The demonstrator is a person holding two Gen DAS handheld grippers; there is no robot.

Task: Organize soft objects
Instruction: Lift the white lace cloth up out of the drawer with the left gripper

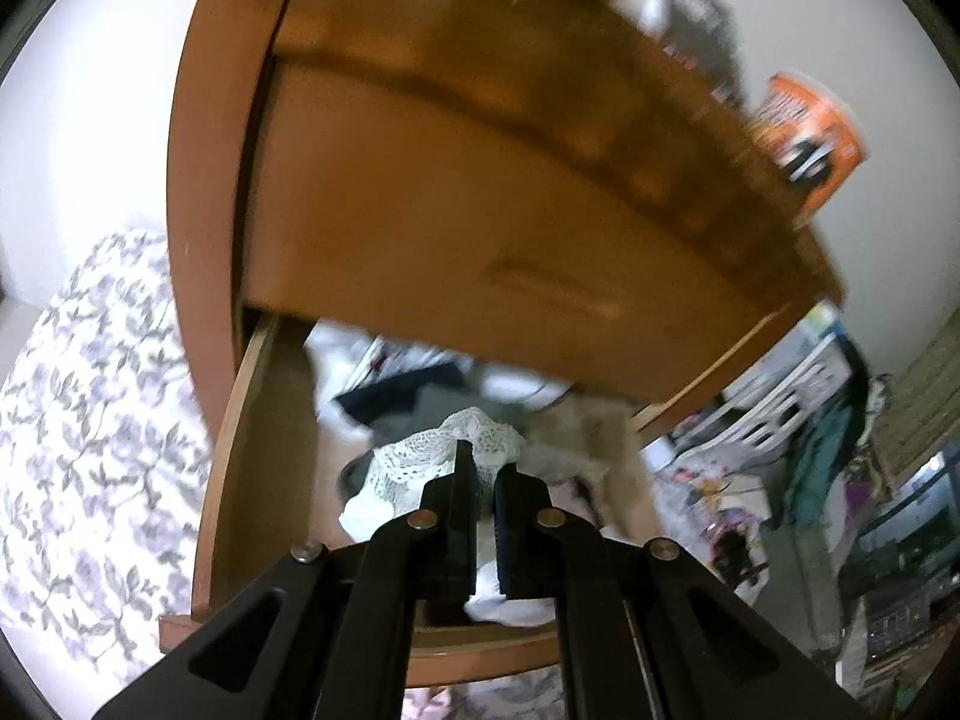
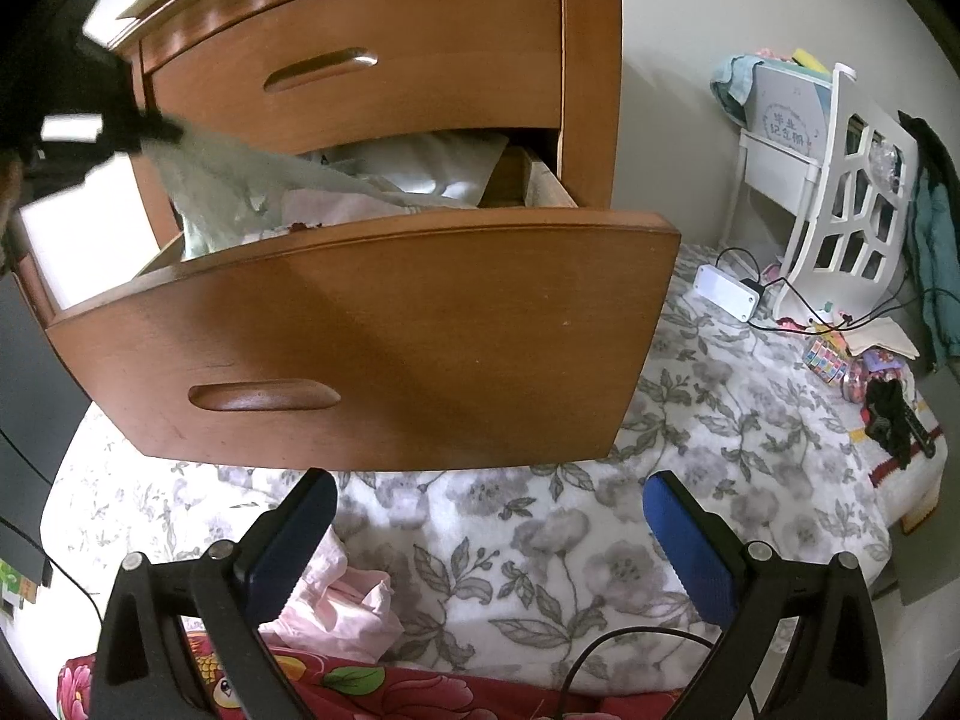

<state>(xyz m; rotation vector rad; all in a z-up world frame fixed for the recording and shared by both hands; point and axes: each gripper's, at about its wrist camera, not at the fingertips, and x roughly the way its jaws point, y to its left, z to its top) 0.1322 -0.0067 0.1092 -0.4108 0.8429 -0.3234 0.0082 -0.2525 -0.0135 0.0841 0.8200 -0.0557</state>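
My left gripper (image 1: 486, 462) is shut on a white lace cloth (image 1: 420, 456) above the open lower drawer (image 1: 240, 450) of a wooden cabinet. Several jumbled dark and white garments (image 1: 408, 396) lie in the drawer. In the right wrist view the left gripper (image 2: 159, 131) shows at the upper left, and the pale cloth (image 2: 240, 180) stretches from it down into the drawer (image 2: 390, 330). My right gripper (image 2: 489, 510) stands open over a floral bedspread (image 2: 600, 540), in front of the drawer, with nothing between its fingers. A crumpled pink garment (image 2: 342, 600) lies beside its left finger (image 2: 300, 540).
The cabinet's upper drawer (image 2: 360, 60) is closed. An orange box (image 1: 804, 132) stands on top of the cabinet. To the right are a white lattice rack (image 2: 840, 192), a white power strip (image 2: 726, 294) with cables, and small clutter (image 2: 870, 372). Red flowered fabric (image 2: 360, 684) lies at the bottom.
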